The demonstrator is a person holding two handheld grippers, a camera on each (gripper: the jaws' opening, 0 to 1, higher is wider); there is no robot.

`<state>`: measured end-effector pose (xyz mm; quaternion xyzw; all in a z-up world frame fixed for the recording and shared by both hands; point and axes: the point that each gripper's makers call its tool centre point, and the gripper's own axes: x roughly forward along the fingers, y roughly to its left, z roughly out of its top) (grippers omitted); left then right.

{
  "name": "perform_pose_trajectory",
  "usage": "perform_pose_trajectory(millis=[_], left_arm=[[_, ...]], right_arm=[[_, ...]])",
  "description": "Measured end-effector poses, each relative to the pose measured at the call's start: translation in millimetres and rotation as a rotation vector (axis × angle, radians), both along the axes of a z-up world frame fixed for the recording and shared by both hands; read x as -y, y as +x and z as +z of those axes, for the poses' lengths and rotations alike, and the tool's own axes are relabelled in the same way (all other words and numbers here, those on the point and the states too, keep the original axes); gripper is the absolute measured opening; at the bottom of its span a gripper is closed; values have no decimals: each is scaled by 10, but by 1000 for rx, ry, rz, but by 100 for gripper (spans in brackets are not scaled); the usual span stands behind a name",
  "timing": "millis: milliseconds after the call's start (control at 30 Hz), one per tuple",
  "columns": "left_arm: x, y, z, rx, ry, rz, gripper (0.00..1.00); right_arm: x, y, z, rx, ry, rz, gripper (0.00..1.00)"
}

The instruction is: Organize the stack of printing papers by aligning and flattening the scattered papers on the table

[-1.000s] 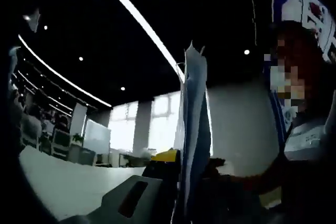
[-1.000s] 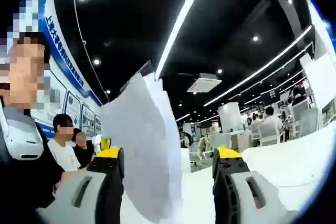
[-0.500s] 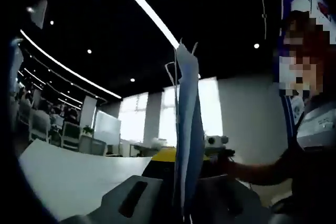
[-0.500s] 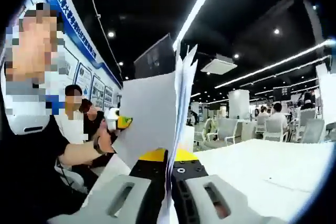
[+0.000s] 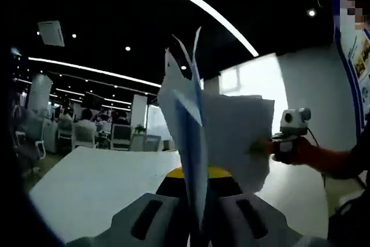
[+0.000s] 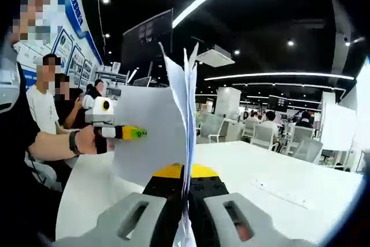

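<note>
With both pairs of jaws closed tight on the sheaf of white printing papers [image 5: 199,137], the step in hand looks like the squaring-up: the sheets are gathered and held in the air, not yet laid down. In the left gripper view the left gripper [image 5: 196,203] pinches the near edge of the sheaf between its grey, yellow-tipped jaws, and the sheets rise from there edge-on to the camera. In the right gripper view the right gripper [image 6: 186,195] clamps the opposite edge the same way, its jaws shut with only the thickness of paper between them.

Outward from the jaws, the sheaf stands roughly upright on edge above the white table surface [image 6: 277,172], clear of it as far as I can tell. Its long axis seems to run from one gripper to the other, each gripper showing at the far side of the other's view. The top corners fan apart and sit uneven, so the sheets are not yet aligned.

The next move, I judge, calls for lowering the bottom edge onto the surface and tapping it so the sheets settle flush, with the grip eased just enough to let them slide, then laying the sheaf flat.
</note>
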<state>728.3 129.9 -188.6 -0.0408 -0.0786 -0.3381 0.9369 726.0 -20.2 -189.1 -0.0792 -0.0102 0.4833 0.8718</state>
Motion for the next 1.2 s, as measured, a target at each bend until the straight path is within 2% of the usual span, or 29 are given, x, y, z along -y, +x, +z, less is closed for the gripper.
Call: perform_pose_trajectory(millis=[33,67,167,333,400,500,533,600,633,667,700,800,967,1200], left_arm=[[5,6,-46,-3,22,9,6],[7,7,-74,-2,34,24,6],[27,-2,-95,-25,0,22,6],[33,15,-64,-13,-9,40,6],[37,19,-56,-12,-14,39,6],[57,31,-180,-2,36,44,7],[55,41,-236,-21,38,45,9],[19,61,-350,-94,-24,76,19],[33,53,-374,-103,-38,75,22],[57,40,-391,-95,-22,68,21],[78,30,-412,-93,-10,66,20],[82,35,-413,-96,-2,70,22],[-14,37,-320,-95,8,83,28],[-59,44,-163,-82,1,78,38]], right_arm=[[-1,-5,-43,-36,16,1,0],[5,8,-66,-46,28,-8,0],[-3,7,-119,-36,26,-17,0],[8,26,-89,-25,51,-34,0],[-3,10,-99,-57,84,-19,0],[20,30,-168,-65,92,-28,0],[27,46,-253,-65,77,-24,0],[56,45,-470,-107,-7,-27,0],[55,40,-560,-117,-48,-22,2],[59,55,-581,-109,-59,-35,4],[52,60,-583,-94,-61,-39,6],[37,65,-586,-103,-67,-38,17],[78,81,-470,-72,-72,-47,20],[199,123,-329,-95,-19,-75,26]])
